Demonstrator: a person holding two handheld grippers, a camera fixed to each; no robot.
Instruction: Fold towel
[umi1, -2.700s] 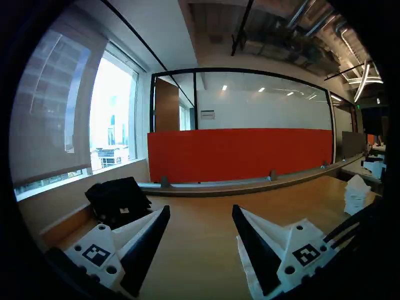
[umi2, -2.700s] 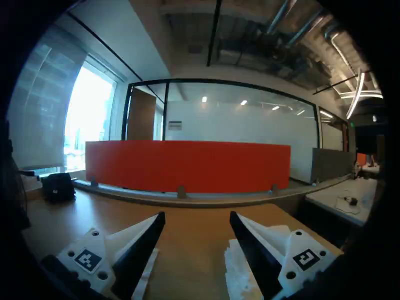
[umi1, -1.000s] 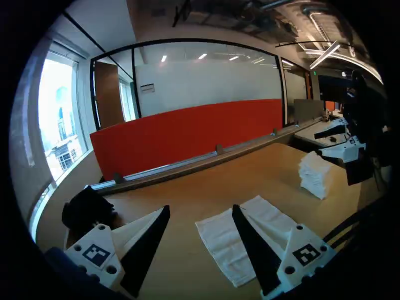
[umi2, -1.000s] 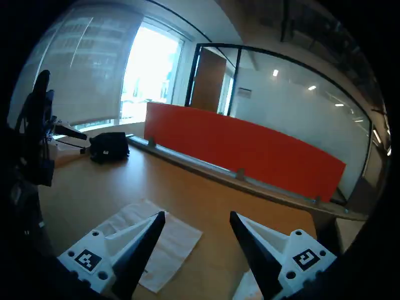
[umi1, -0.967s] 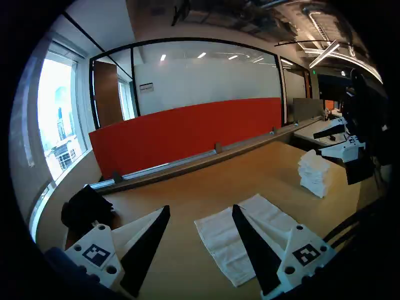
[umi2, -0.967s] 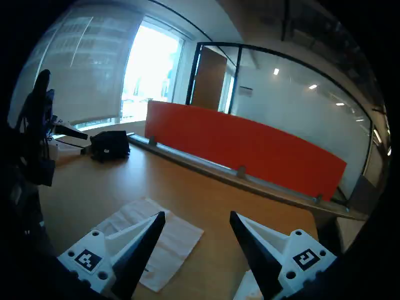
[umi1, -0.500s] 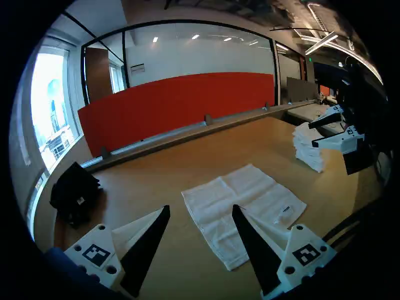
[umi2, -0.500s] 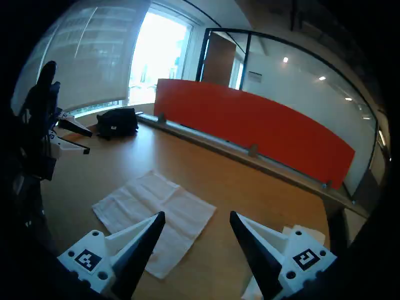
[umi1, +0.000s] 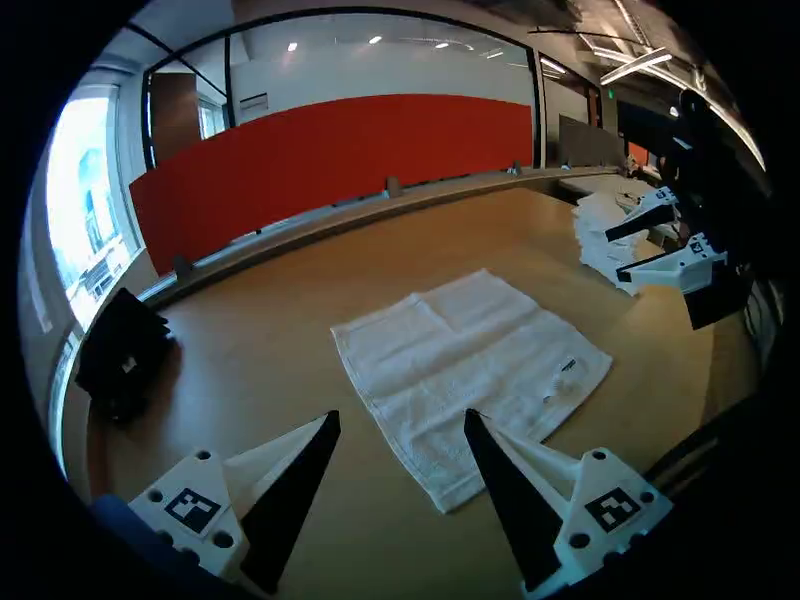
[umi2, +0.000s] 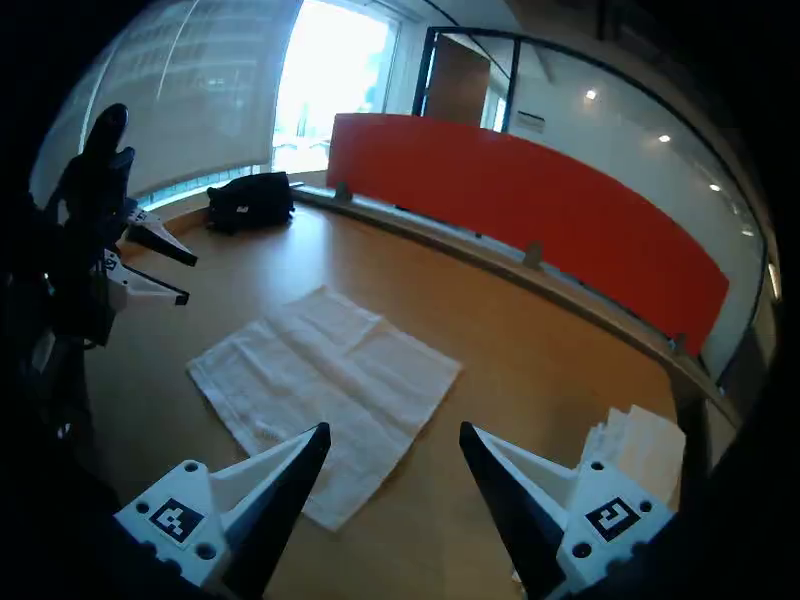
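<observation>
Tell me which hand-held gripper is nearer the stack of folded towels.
Right. The right hand-held gripper is just beside the stack of folded towels; the left hand-held gripper is across the spread towel from it.

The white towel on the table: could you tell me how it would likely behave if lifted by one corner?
The white towel lies flat with soft crease lines, so it is probably floppy; a lifted corner should drape. It looks thin, so likely light. On the smooth wooden table, a push would probably bunch it rather than slide it whole.
</observation>
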